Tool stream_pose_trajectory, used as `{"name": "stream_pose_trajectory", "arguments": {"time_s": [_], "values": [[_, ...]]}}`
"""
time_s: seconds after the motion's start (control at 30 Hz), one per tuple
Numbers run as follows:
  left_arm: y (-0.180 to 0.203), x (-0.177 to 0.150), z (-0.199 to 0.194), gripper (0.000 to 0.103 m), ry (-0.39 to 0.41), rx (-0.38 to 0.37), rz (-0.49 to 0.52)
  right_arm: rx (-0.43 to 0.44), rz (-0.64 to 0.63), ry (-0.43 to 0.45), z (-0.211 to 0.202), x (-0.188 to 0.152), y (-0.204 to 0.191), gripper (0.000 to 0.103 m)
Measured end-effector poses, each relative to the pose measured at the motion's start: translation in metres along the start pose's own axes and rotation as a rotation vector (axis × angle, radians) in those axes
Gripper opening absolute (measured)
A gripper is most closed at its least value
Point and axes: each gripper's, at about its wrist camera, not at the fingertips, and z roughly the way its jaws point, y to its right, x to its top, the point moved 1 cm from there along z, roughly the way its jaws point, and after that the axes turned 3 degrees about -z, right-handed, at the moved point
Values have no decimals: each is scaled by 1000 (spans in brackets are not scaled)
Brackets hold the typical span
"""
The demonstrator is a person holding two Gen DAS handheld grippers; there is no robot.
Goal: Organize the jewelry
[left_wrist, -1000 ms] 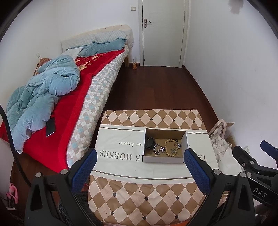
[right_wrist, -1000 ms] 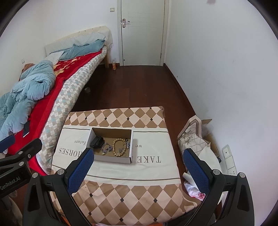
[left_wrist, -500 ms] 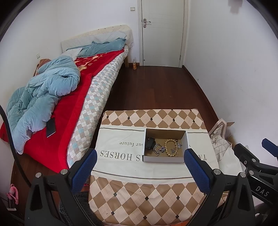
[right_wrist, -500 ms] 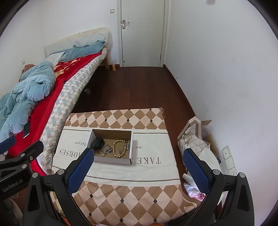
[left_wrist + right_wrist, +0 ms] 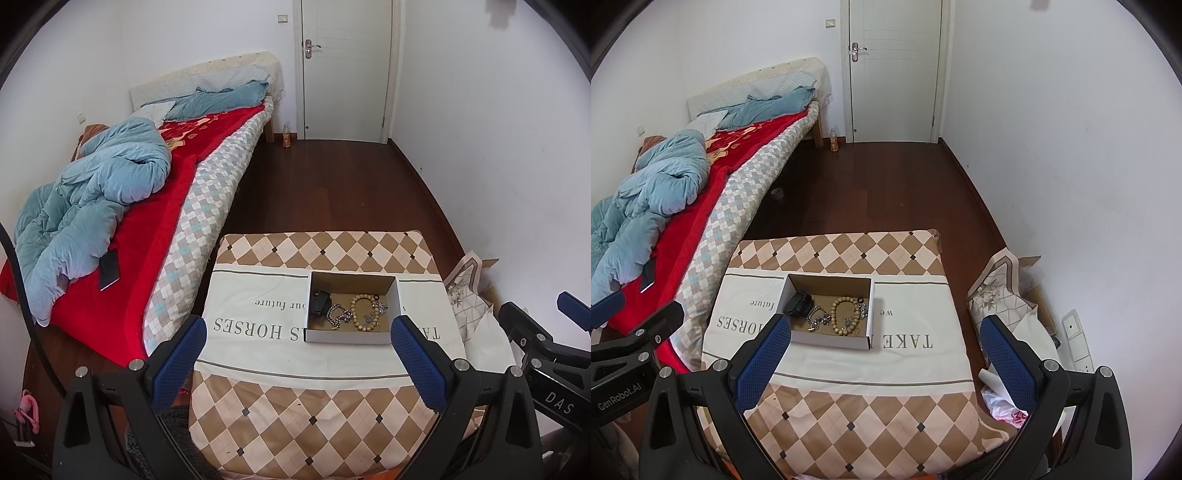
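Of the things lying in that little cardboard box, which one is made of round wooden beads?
The beaded bracelet, a closed loop of tan beads in the middle of the box. The silver chain beside it is metal links, and the black pouch sits at the left end.

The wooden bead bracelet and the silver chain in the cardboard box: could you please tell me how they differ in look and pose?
The wooden bead bracelet is tan, made of round beads; the silver chain is shiny metal with small links. The wooden bead bracelet lies as an open, tidy loop, while the silver chain sits bunched and tangled. The bracelet lies to the chain's right in the left wrist view. Both rest inside the cardboard box.
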Motion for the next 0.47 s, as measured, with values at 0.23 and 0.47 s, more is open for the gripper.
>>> {"name": "stream_pose_trajectory", "arguments": {"time_s": [0.23,0.47], "values": [[-1,-1,-1,102,2,4,4,1,1,-1,0,0,0,103],[-5,-3,-3,102,11,-4,4,0,5,0,-2,0,1,103]]}}
